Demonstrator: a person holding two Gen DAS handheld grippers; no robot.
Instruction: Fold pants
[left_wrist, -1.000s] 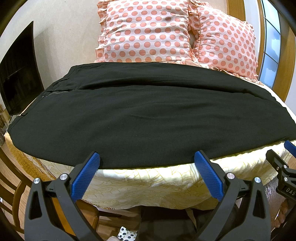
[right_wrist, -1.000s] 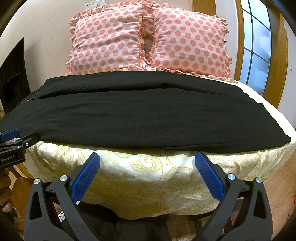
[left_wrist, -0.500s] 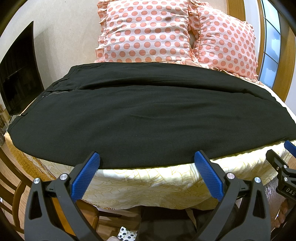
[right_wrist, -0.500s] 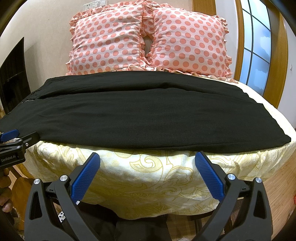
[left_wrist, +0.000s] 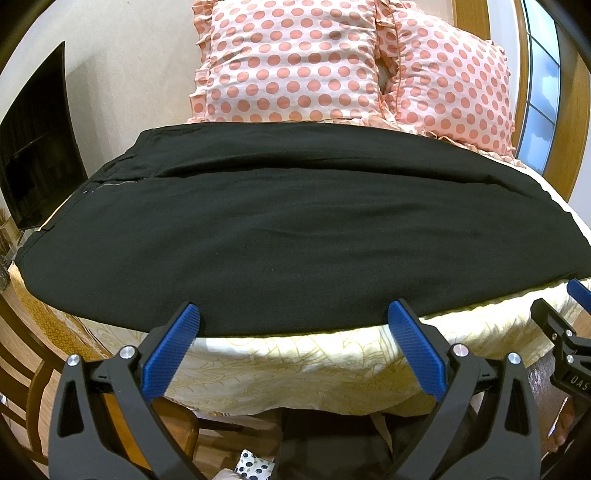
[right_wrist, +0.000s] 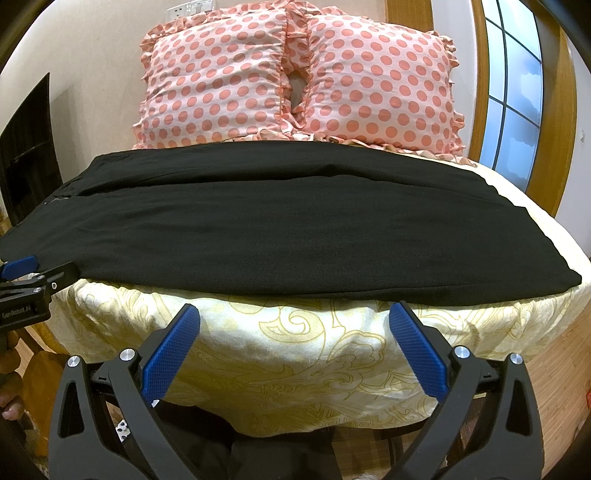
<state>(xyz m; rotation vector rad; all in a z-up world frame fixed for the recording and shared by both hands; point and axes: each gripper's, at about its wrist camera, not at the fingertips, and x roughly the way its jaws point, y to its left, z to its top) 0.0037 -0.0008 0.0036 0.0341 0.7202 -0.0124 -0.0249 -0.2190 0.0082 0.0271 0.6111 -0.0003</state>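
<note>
While the black pants (left_wrist: 295, 229) lie spread flat across the bed (left_wrist: 332, 369), they run crosswise: the waistband with its zipper sits at the left end, and the leg hems reach the right end, seen in the right wrist view near the bed's right edge (right_wrist: 295, 236). One leg lies folded over the other, with a long crease running along the far side. Their near edge follows the front edge of the mattress, just above the cream bedspread printed with yellow scrolls (right_wrist: 295, 354).

Left tongs (left_wrist: 295, 321) stand wide apart and hold nothing, their blue pads (left_wrist: 173, 347) just short of the pants' near edge. Right tongs (right_wrist: 295, 321) are likewise spread wide and empty, poised in front of the bedspread below the hem end. Each pair shows at the margin of the other's view.

Behind the pants, two pink polka-dot pillows (right_wrist: 229, 81) lean against the wall. A dark screen (left_wrist: 33, 147) is at the left, and a wood-framed window (right_wrist: 517, 110) at the right.
</note>
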